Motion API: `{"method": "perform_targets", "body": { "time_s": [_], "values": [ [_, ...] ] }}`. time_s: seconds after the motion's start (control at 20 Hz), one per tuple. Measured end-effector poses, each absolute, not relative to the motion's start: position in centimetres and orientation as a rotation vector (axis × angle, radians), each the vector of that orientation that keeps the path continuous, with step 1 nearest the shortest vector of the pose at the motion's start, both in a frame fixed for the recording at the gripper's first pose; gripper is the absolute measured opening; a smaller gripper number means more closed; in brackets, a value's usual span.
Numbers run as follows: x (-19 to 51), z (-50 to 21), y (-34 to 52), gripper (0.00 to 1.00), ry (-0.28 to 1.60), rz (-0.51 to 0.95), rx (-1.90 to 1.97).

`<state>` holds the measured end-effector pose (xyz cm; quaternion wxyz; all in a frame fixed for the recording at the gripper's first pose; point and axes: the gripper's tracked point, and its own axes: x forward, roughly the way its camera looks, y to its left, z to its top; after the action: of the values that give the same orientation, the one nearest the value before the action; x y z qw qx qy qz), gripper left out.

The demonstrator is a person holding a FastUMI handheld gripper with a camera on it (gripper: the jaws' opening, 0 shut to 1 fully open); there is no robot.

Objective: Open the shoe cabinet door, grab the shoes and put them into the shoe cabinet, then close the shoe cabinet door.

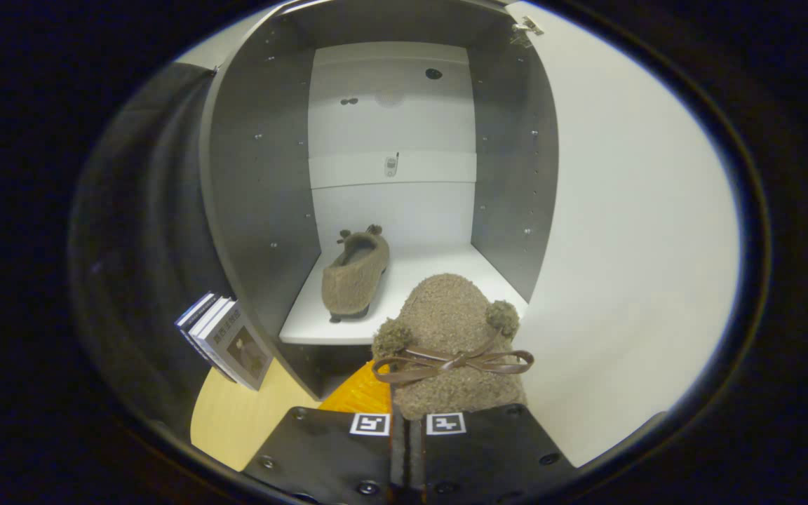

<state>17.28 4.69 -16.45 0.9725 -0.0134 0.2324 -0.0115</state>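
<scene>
My gripper [408,423] is shut on a fuzzy brown shoe [446,315] with a brown bow and two pompoms. The shoe stands just ahead of the fingers with its toe pointing into the open shoe cabinet [257,210]. It hangs in front of the white shelf's [439,263] front edge, towards the right. The matching brown shoe [355,277] lies on the left part of that shelf, heel towards me. The cabinet door [628,245], a white panel, is swung wide open on the right, close beside the held shoe.
A short row of books [225,340] leans against the outside of the cabinet's left wall, on a light wooden surface [229,428]. An orange object [358,396] lies below the shelf edge, just left of the fingers. The shelf's right half is bare.
</scene>
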Motion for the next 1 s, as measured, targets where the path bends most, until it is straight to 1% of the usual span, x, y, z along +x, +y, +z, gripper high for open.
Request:
{"method": "perform_targets", "body": {
  "time_s": [0.25, 0.6, 1.0],
  "values": [
    [24.3, -16.3, 3.8, 0.05, 0.479, -0.028, -0.045],
    [33.6, -18.0, 3.5, 0.05, 0.507, -0.026, -0.042],
    [40.3, -21.8, 2.7, 0.05, 0.578, -0.055, -0.011]
  ]
}}
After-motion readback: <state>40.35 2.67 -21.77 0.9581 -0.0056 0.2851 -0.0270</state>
